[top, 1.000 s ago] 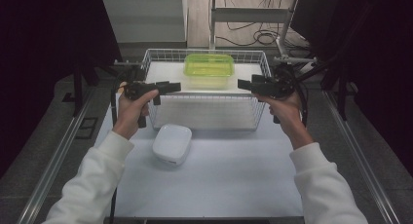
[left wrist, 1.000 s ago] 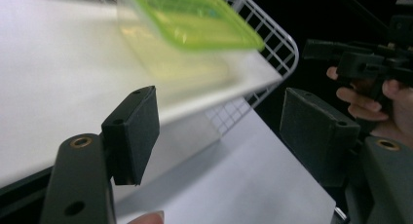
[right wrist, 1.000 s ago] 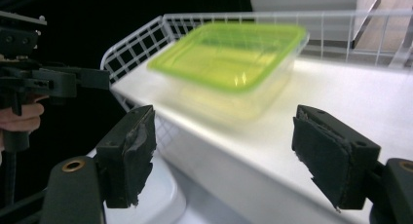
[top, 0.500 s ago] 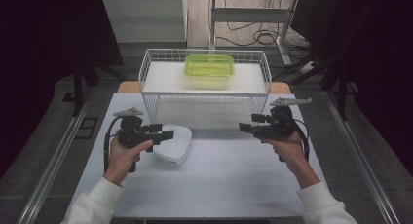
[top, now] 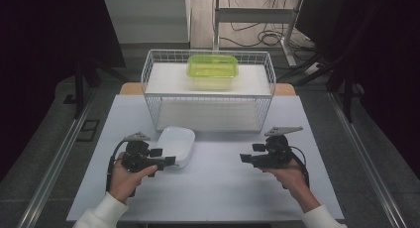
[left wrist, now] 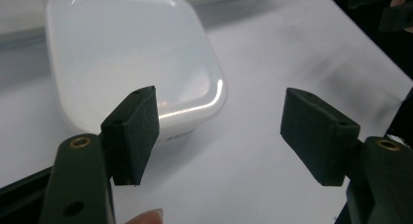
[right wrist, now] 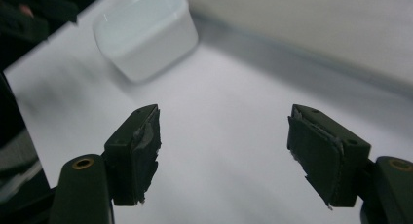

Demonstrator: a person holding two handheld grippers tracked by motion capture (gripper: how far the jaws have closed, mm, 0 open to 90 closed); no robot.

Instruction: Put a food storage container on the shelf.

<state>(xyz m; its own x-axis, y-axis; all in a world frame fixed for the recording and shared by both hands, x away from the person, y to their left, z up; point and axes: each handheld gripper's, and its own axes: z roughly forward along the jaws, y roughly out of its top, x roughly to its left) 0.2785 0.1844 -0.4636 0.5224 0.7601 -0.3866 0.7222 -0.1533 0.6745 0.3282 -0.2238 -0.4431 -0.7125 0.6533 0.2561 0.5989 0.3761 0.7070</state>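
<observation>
Below, on the white tabletop (top: 218,188), a person's two hands each bear a black two-jaw gripper, and the work in hand appears to centre on the translucent white rounded-square plastic container (top: 174,145), which rests upside down, flat base uppermost, in front of the white wire basket (top: 208,96) and apart from it. Left gripper (top: 170,161): jaws spread wide and empty; its tips lie just beside the container's near corner, and in the left gripper view the container (left wrist: 131,63) sits beyond the left pad rather than between the two pads, so no pad presses on it. Right gripper (top: 243,158): jaws likewise wide apart with bare tabletop between them, though they have just been closing slightly; it points across the table toward the container (right wrist: 146,31), which lies well apart from it. Inside the basket, on its raised white shelf, stands a lime-green translucent plastic box with its lid on (top: 212,71), untouched by either gripper. Progress, as judged from this arrangement: the green box appears already placed, whereas the white container is approached but not yet grasped. Remaining, by that judgement: bringing the left jaws around the container's edge, closing them, lifting, and carrying it wherever it belongs, perhaps into the basket.
</observation>
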